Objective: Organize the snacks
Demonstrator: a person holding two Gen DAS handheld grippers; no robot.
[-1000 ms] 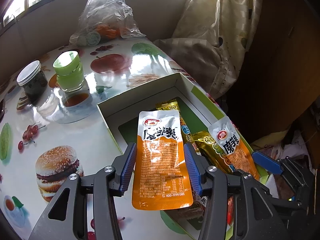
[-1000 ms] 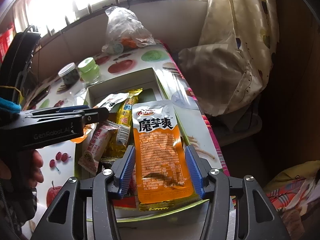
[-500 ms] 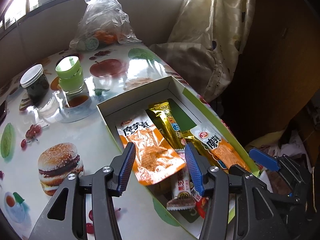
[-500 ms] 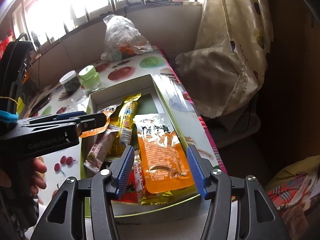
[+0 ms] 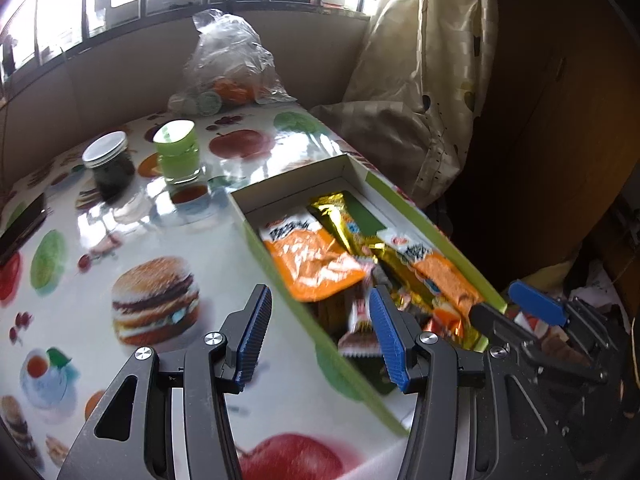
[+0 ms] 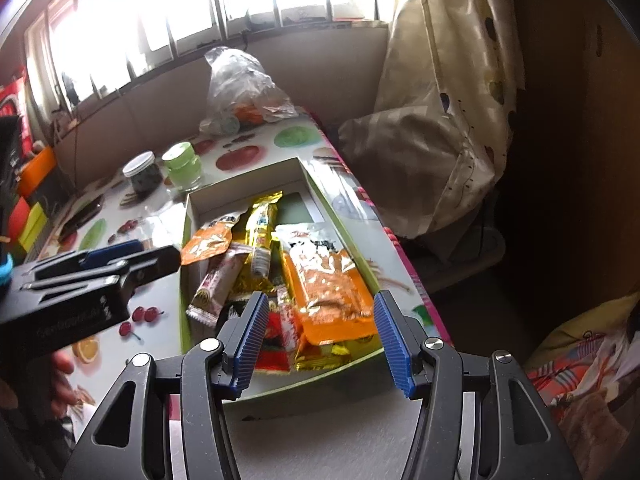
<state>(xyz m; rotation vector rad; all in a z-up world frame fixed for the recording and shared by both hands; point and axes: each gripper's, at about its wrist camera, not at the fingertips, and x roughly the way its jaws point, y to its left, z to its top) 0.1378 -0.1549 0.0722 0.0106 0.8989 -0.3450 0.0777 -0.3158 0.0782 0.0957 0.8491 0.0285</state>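
Observation:
An open box with green walls (image 5: 404,204) (image 6: 340,224) sits at the table's right edge and holds several snack packets. One orange pouch (image 5: 316,264) (image 6: 208,242) lies at its left side, a second orange pouch (image 5: 444,276) (image 6: 328,292) at its right, and a gold packet (image 5: 344,220) (image 6: 262,224) between them. My left gripper (image 5: 318,304) (image 6: 150,252) hovers open over the box's left wall with nothing in it. My right gripper (image 6: 320,308) (image 5: 516,312) hovers open above the box's near end, and the second orange pouch lies loose below it.
A green jar (image 5: 176,152), a dark jar with a white lid (image 5: 108,160) and a clear plastic bag (image 5: 232,64) stand further back on the fruit-print tablecloth (image 5: 120,248). A dark phone (image 5: 20,228) lies far left. A curtain (image 6: 440,120) hangs past the table's right edge.
A second ago each gripper held an orange pouch upright. Both pouches were let go and now lie in the box. Both grippers have drawn back and risen, with their jaws a little wider.

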